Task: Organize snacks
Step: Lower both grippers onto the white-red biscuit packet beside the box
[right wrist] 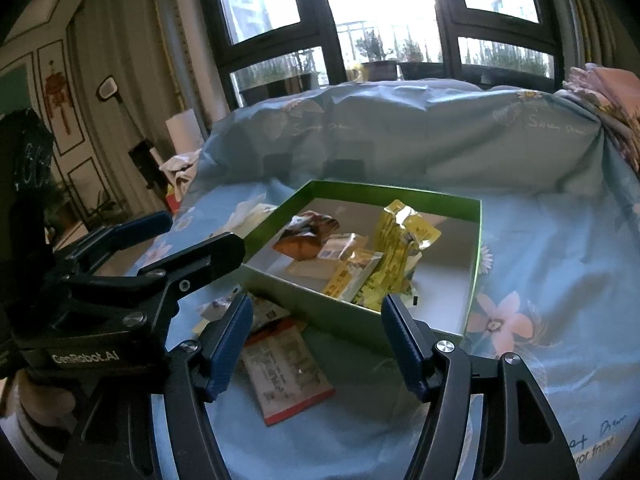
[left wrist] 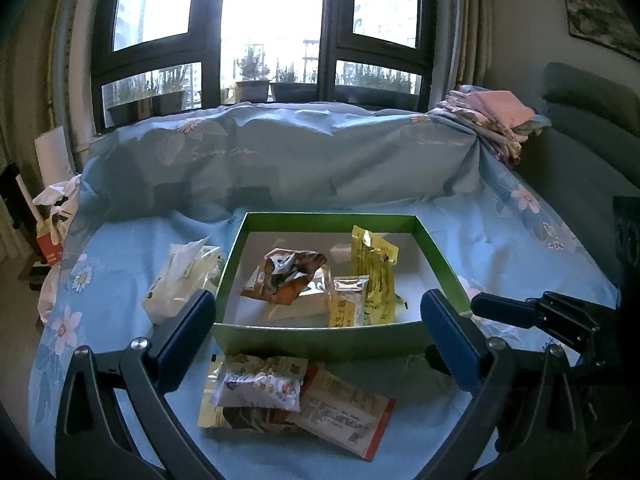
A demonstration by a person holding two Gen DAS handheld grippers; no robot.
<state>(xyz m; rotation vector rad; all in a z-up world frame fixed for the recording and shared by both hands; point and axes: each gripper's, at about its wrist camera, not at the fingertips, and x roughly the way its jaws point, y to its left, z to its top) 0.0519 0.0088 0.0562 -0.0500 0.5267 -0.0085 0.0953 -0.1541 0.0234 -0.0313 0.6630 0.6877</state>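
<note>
On the blue flowered bedsheet, a green box already holds about four snack packets, hard to count since they overlap. Just outside its near wall lie three more packets, and one pale bag at its left side. They're light, crinkly, slippery; pinch a sealed edge. Left gripper and right gripper both have jaws apart, empty.

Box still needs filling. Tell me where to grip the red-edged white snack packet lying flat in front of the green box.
Probably grip the red-edged white snack packet by its near red-trimmed end, coming from the near side. It lies flat, and that end juts clear, while its far end is tucked under the pale packet.
</note>
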